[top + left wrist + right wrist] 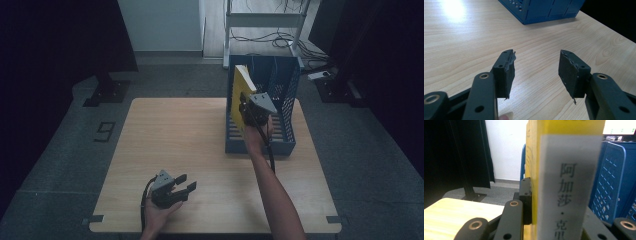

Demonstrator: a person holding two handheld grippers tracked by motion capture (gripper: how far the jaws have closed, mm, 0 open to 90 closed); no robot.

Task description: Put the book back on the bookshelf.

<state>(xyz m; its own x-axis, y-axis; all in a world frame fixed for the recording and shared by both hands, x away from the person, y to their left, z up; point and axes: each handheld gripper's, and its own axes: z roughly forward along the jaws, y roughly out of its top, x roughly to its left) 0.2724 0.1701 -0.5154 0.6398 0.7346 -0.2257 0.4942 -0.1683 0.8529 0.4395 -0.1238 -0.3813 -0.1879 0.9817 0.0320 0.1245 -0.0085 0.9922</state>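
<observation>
Right gripper (248,111) has its jaws pinching a yellow book (241,95), clamped on the spine side. In the right gripper view the book (564,182) stands upright between the jaws, a white label with printed characters running down the spine, one black jaw pressed flat against its left face. Book is at the left end of the blue rack (285,107), upright, slightly tilted, at or just above the leftmost slot; can't tell if its bottom edge touches the rack floor. Rack sits on the far right part of the wooden counter (175,145), open side facing the person, slotted dividers visible. Part of the rack wall (609,180) shows right of the book in the right gripper view.

Left gripper (184,190) rests low over the near left part of the counter, well apart from rack and book, held in the person's left hand (159,215). Jaws spread wide, nothing between them; the left gripper view shows bare wood (536,65) in the gap, pads worn at the edges. Rack corner (541,10) far ahead at the top of that view.

Right forearm (275,195) stretches from the bottom edge up to the rack. Cable trails from each gripper.
</observation>
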